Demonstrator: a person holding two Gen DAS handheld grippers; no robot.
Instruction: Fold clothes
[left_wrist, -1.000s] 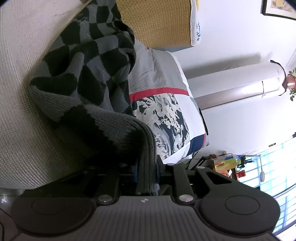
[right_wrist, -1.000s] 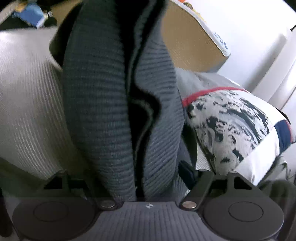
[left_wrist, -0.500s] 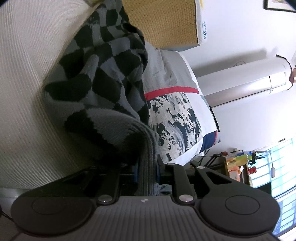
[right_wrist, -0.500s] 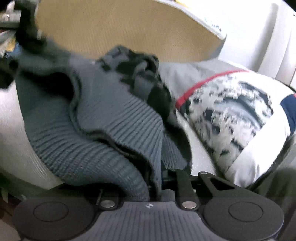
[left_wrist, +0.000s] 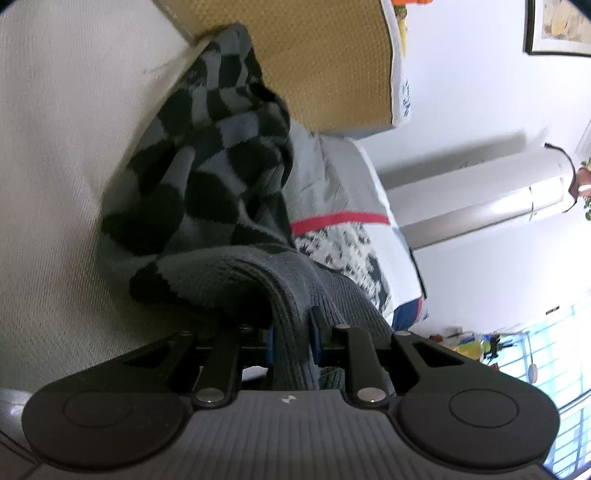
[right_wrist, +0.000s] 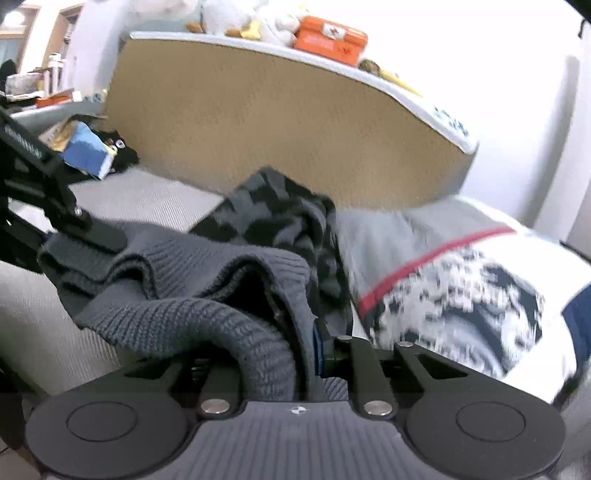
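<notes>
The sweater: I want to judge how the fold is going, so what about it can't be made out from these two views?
- Left wrist view: the sweater runs behind the left tool, so the gripped hem's end is hidden.
- Right wrist view: its checkered part is blurred and bunched; sleeves and neckline can't be told apart.
- Right wrist view: ribbed folds cover the right tool, hiding one of its pads.
- Neither view shows the whole garment.

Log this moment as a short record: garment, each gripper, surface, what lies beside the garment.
garment: grey-and-black checked sweater, bunched, partly lifted
left gripper: shut on the sweater's ribbed edge
right gripper: shut on ribbed edge
surface: pale woven sofa
beside: patterned cushion with red stripe, touching the sweater
behind: tan board
fold: not yet made
</notes>
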